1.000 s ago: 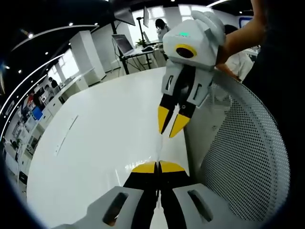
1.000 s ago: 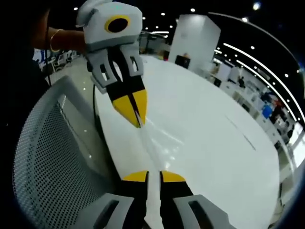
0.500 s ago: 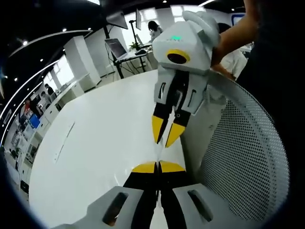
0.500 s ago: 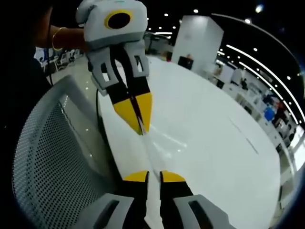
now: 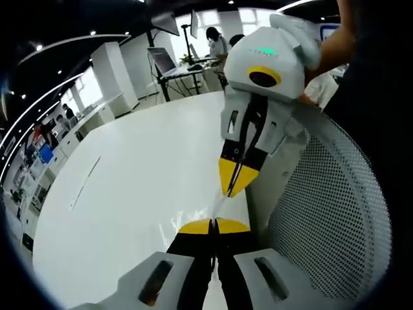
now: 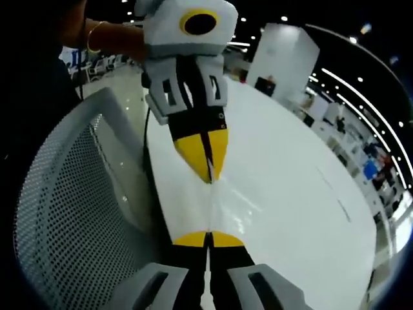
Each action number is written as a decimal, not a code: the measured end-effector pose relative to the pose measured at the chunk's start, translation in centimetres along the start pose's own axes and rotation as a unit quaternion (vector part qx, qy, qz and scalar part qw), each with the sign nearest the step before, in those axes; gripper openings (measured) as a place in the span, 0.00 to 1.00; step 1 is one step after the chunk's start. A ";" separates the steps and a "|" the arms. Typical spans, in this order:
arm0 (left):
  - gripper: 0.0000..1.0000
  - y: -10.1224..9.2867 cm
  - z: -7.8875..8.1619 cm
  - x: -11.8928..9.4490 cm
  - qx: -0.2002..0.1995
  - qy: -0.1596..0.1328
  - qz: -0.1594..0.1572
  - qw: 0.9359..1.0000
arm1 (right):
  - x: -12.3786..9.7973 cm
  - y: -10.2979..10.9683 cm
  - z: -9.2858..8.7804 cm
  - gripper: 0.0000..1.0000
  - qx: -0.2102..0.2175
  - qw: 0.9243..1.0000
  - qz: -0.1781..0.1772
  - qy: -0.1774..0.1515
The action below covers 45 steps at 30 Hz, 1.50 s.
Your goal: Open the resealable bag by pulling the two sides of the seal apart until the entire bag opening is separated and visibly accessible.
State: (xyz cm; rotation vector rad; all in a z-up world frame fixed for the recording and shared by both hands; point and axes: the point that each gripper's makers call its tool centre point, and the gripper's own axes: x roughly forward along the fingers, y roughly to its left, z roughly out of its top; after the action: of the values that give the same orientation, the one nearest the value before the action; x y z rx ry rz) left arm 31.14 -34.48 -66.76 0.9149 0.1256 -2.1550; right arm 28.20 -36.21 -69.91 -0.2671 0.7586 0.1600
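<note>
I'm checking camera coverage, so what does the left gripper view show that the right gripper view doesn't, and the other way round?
Left gripper view: a laptop on a stand beyond the table, with people near it. Right gripper view: a bracelet on the person's wrist. Shared: the white table, the mesh chair, and the left gripper and right gripper, tips facing, each shut on the thin clear bag between them.

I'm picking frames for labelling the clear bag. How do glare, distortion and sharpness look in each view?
Left gripper view: fisheye bends the white table edge; the clear bag is a faint glossy streak against it. Right gripper view: ceiling lights glare on the table; the bag is barely visible; the mesh chair is sharp.
</note>
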 end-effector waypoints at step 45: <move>0.05 0.3 1.0 1.3 -0.034 0.046 -0.007 0.998 | 0.8 1.6 1.0 0.00 -0.200 0.977 0.021 0.077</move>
State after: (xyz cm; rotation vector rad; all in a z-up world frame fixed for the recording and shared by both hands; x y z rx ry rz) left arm 30.19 -35.89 -66.81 0.9764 0.2489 -2.1085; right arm 29.05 -34.34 -70.06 -0.6519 0.8842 0.3365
